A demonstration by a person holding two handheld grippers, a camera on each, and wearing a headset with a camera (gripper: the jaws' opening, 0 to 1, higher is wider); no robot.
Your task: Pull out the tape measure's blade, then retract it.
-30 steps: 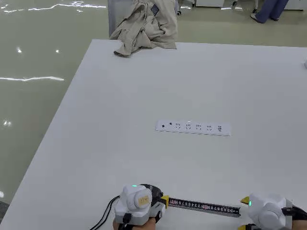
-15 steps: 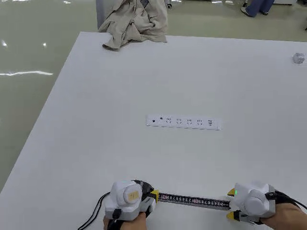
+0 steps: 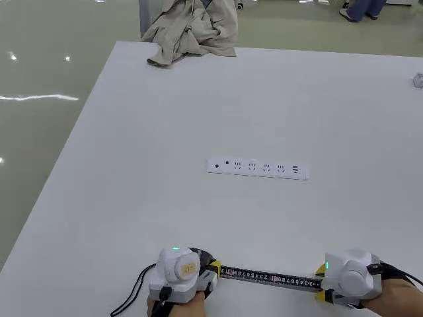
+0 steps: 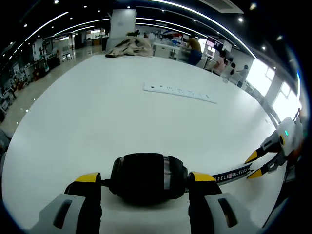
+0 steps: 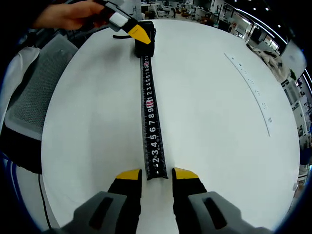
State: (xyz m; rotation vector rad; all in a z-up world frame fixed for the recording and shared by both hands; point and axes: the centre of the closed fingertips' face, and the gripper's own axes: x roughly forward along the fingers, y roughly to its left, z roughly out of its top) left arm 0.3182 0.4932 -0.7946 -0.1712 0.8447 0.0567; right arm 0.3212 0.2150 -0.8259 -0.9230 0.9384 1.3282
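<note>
We clamp the black round tape measure case in the jaws of the left gripper, while the jaws of the right gripper pinch the tip of its numbered black blade.

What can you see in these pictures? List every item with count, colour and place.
table: one, white, under everything
power strip: one, white, mid-table
cloth: one, beige, table's far edge
small object: one, grey, far right edge, unidentifiable
tape measure case: one, black, near edge, in left tool
blade: one, black, pale numerals, drawn out from case to right tool
left tool: one, white, yellow tips, shut on case
right tool: one, white, yellow tips, shut on blade's end
left hand, right hand: one each, behind the tools
</note>
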